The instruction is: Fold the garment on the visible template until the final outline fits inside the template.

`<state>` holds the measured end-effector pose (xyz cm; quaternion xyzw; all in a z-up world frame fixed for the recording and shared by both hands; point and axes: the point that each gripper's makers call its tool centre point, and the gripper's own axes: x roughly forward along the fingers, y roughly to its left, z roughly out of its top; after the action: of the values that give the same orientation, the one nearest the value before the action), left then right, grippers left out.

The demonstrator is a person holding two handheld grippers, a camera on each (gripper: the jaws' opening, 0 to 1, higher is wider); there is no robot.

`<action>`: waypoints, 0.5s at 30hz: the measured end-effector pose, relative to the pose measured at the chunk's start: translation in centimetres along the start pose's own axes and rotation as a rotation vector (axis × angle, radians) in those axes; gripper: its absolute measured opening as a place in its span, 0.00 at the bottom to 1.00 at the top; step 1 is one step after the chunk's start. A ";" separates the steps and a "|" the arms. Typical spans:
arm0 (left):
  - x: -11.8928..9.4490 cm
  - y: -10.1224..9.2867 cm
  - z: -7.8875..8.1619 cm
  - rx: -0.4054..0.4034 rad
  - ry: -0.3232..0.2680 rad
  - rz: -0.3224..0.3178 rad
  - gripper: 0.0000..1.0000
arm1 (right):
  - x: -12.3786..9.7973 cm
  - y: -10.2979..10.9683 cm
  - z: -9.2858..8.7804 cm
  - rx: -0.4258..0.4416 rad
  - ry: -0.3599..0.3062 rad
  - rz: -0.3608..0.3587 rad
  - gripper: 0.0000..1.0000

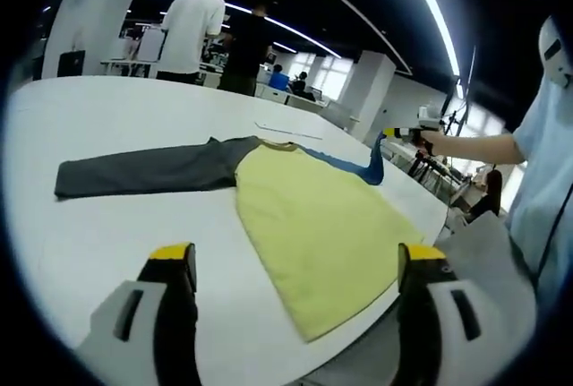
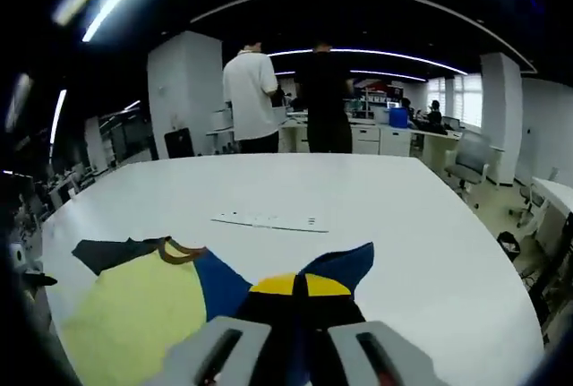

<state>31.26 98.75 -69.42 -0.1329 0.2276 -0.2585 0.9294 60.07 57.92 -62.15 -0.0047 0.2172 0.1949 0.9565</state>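
Lifting the blue sleeve (image 2: 345, 268), right hand-held gripper (image 2: 299, 286) pinches it; left hand-held gripper (image 1: 295, 265) gapes wide; fold it flat across the shirt (image 1: 313, 225).

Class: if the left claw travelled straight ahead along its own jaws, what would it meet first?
Probably the garment's yellow body panel, lying flat on the white table just ahead of the open left claw; depth is uncertain.

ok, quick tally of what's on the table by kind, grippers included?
Long-sleeved shirts (yellow body, grey sleeve, blue sleeve): 1
Thin white strips lying flat on the white table, past the collar: 1
Grippers: 2, left gripper open, right gripper shut on the blue sleeve
Total: 4
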 end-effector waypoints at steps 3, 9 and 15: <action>-0.2 0.1 0.0 0.007 0.002 0.007 0.91 | 1.3 3.2 0.4 -0.013 0.003 0.080 0.00; -0.6 0.4 0.1 0.004 -0.005 0.015 0.90 | 3.0 8.7 1.4 -0.036 -0.005 0.196 0.00; -0.7 0.4 -0.1 0.000 -0.006 0.019 0.90 | 4.1 12.4 2.0 -0.011 -0.021 0.273 0.00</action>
<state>30.85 99.50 -69.38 -0.1315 0.2260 -0.2492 0.9325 59.69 71.05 -61.09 0.0217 0.2048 0.3244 0.9232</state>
